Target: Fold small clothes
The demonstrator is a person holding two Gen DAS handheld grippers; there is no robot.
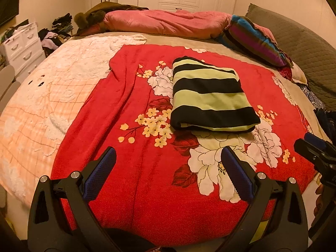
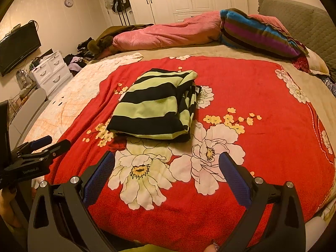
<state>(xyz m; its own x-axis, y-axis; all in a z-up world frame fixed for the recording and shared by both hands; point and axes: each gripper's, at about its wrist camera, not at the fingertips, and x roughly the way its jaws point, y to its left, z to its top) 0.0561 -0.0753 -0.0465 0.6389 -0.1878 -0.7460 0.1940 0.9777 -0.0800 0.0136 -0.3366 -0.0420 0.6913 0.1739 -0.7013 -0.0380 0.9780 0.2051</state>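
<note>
A folded striped garment lies on a red floral blanket spread over a bed, its black and pale-green bands running across a compact rectangular bundle. From the right wrist view its layered edges show along the right side, slightly uneven, with a small tag barely readable. The left tool hangs over the blanket's near edge, jaws spread wide and empty; the right tool does likewise, well short of the garment. Each tool appears only partly at the edge of the other's view. A pink quilt and a multicoloured striped pillow sit at the bed's far end. Clothes heaped on the floor beyond are too dim to identify.
</note>
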